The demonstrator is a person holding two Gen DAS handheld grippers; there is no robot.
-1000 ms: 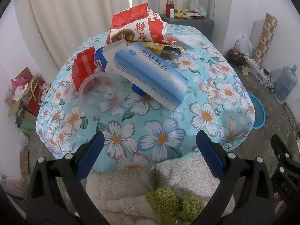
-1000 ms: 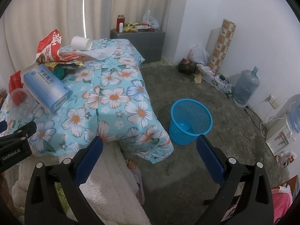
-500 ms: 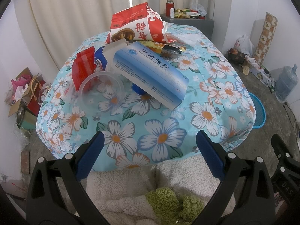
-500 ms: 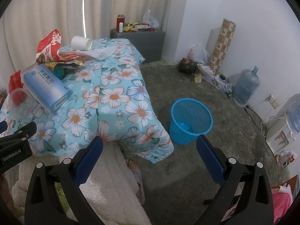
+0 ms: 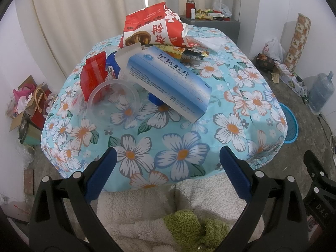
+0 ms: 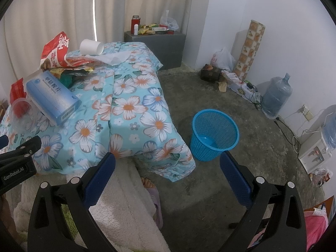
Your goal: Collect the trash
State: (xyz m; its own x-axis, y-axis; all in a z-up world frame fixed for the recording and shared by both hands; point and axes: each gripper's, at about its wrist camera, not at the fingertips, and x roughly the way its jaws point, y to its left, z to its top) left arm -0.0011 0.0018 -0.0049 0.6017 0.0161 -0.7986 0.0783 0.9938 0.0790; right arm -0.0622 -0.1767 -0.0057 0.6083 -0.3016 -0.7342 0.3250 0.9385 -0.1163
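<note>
A: Jaws first: the left gripper has its 2 blue pads spread wide with nothing between them, and the right gripper is just as wide apart and equally empty.

B: So which step is this?

A: I'd judge it the very start of collecting. Nothing is held, and the blue mesh wastebasket on the floor beside the table looks empty.

B: Where does the trash lie?

A: On the floral tablecloth. Nearest the left gripper is a blue-and-white medicine box, lying at a slant with 1 end propped on something blue beneath it. Touching its left side is a clear plastic cup on its side, with a red packet behind that. Farther back are a red-and-white snack bag and some yellow wrappers. The right wrist view also shows a white paper cup tipped over at the far end.

B: And the next move?

A: Probably reaching the left gripper forward to the medicine box or the clear cup, closing across a narrow side, then carrying it right to the wastebasket. The box is broad, so the jaws must straddle its thin dimension.
</note>
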